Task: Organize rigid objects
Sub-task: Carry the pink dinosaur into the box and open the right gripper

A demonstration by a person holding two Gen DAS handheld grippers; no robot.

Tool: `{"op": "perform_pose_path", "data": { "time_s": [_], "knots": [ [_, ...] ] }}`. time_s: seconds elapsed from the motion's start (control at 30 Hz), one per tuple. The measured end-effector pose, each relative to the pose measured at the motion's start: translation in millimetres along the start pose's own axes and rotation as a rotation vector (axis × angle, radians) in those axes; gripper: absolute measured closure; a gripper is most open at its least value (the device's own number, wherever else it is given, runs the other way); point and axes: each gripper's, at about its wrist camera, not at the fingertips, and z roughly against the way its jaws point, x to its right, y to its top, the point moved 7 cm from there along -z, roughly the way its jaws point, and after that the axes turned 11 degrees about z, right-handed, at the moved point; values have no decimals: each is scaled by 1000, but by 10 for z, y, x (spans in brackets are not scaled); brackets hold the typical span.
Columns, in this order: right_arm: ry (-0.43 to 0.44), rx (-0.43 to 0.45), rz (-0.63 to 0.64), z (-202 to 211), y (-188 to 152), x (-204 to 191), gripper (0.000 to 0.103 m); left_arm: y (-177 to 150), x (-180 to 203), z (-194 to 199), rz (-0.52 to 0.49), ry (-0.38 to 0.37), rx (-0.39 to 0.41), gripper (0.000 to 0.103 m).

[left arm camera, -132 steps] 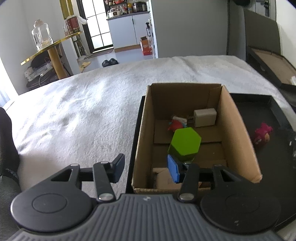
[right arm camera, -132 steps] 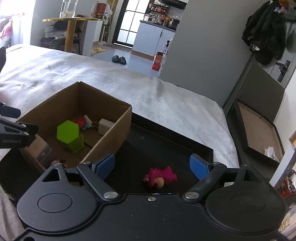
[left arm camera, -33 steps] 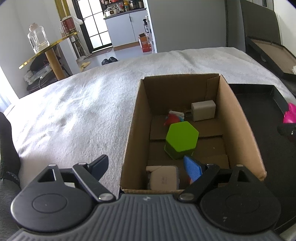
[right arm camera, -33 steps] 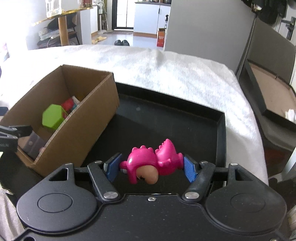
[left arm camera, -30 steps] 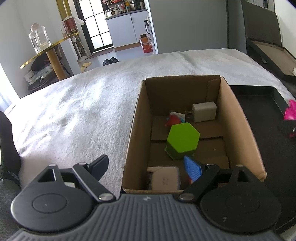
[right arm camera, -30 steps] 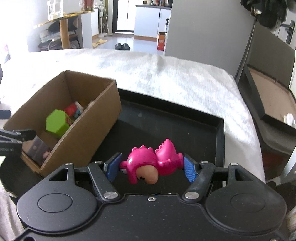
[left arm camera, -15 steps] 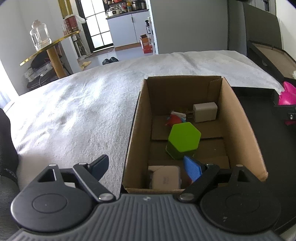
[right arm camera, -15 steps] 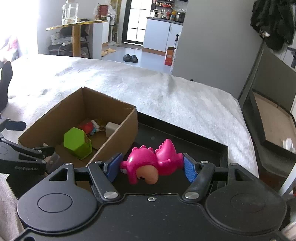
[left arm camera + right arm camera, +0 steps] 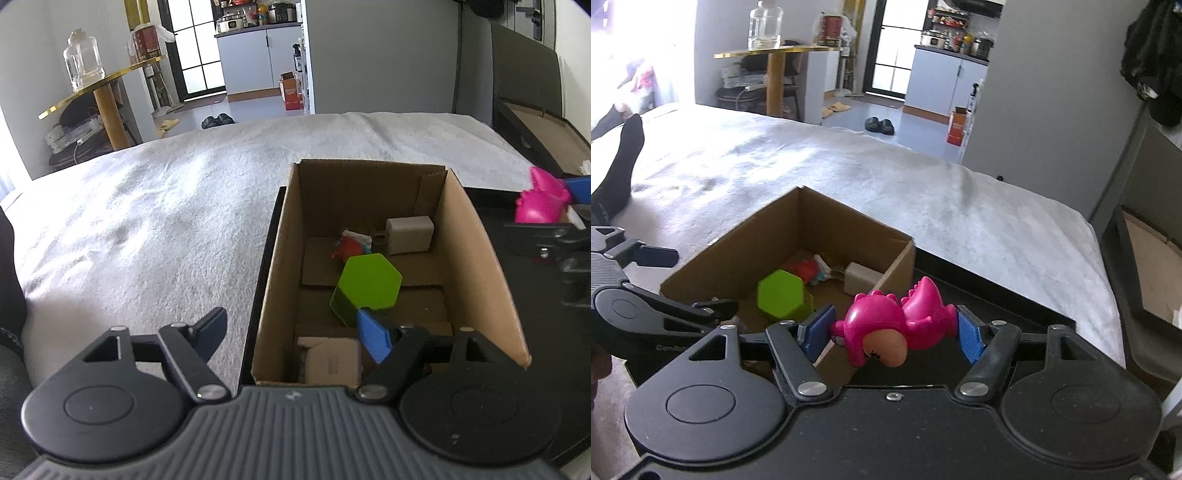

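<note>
On the far left we see the white blanket spread over the bed, and our left gripper straddles the near left wall of the cardboard box: one finger hangs outside over the blanket, the other is inside the box, and the jaws are closing with that wall between them, neither pad pressing on it yet. Inside the box lie a beige block at the near end, a green hexagonal block mid-floor, a small red toy behind it and a white charger cube near the far wall. The box sits on a black tray. Further right, our right gripper is clamped on the pink dinosaur toy, held in the air over the box's right wall and the tray.
</note>
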Motion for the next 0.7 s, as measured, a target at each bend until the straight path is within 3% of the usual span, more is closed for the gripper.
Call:
{"op": "perform_pose_path", "data": {
  "time_s": [0.3,0.37,0.7],
  "knots": [
    [30,26,94,-114,207,-238,35,9,-75,-28,34,-13,-22,58],
    [36,21,108,-169,227,-275,35,3,-75,-48,35,-17,-32,69],
    [81,-5,194,-386,194,-496,35,-2,-126,-54,49,-7,-34,86]
  ]
}}
